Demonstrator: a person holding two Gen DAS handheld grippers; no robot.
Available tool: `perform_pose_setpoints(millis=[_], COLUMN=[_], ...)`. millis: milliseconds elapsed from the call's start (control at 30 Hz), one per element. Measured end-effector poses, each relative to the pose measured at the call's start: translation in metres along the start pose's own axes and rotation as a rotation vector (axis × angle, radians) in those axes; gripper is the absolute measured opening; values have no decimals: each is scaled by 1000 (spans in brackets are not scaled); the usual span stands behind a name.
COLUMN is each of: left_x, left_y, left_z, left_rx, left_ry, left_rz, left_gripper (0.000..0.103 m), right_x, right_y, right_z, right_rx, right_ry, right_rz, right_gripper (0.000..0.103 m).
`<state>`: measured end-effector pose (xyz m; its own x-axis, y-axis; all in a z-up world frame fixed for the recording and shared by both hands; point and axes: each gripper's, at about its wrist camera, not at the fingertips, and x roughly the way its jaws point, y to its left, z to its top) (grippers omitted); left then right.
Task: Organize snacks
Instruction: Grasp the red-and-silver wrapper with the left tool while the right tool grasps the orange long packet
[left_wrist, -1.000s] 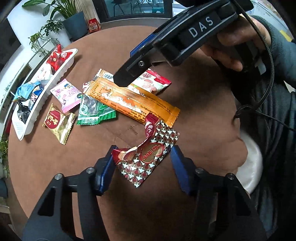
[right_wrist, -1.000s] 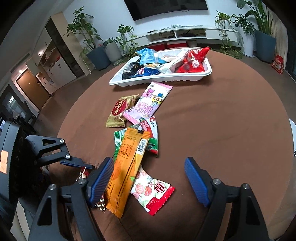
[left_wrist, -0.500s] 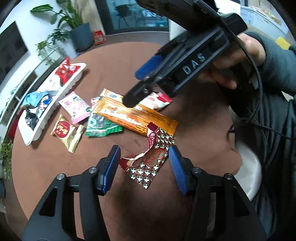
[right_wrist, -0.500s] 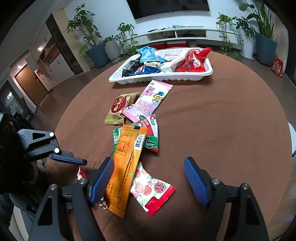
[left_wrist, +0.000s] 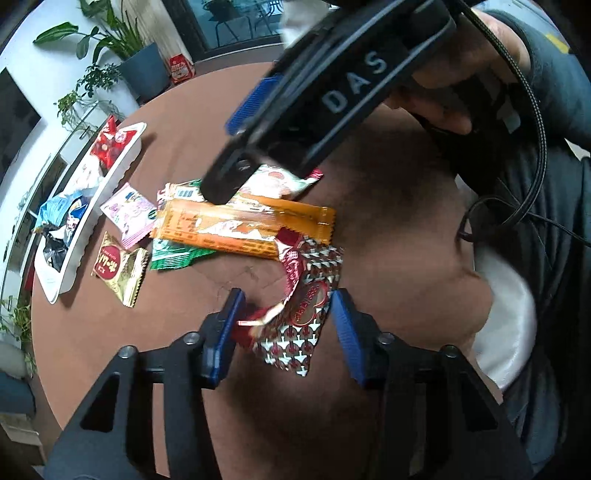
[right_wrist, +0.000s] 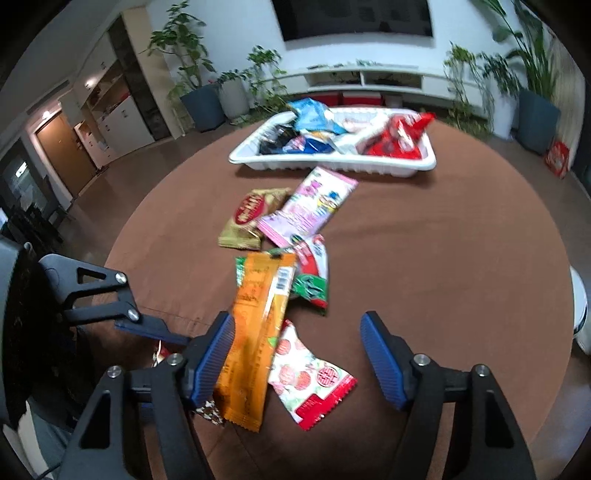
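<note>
Now the left gripper (left_wrist: 286, 321), tilted steeply down, has been narrowing on the red packet (left_wrist: 306, 306); its left pad touches the crumpled corner, the right looks just clear, so it isn't yet clamped. Better to bite mid-packet, since foil slips. The right gripper (right_wrist: 297, 354) has been narrowing too but stands released, straddling the orange bar (right_wrist: 258, 332) and strawberry packet (right_wrist: 310, 376); choose one. The tray (right_wrist: 332, 164) lies at 12 o'clock in the right view.
</note>
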<state>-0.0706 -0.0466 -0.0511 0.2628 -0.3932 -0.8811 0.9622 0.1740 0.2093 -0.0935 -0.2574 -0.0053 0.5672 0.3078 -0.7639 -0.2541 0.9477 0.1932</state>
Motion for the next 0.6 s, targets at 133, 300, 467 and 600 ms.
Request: perform_pose_setpoints(millis=[133, 300, 467, 600], left_x=[-2, -6, -11, -12], left_y=[-1, -11, -15, -13], left_z=[-3, -6, -9, -11], left_rx=[-19, -12, -47, -73], left_ry=[-3, 13, 22, 23], left_rz=[8, 34, 17, 6], left_gripper=[45, 43, 39, 38], right_x=[10, 7, 16, 19], right_y=[10, 24, 27, 27], right_z=[-3, -4, -9, -9], right_rx=[-36, -70, -69, -78], right_ry=[45, 37, 73, 87], right_rz=[-11, 32, 35, 3], right_gripper=[66, 64, 58, 57])
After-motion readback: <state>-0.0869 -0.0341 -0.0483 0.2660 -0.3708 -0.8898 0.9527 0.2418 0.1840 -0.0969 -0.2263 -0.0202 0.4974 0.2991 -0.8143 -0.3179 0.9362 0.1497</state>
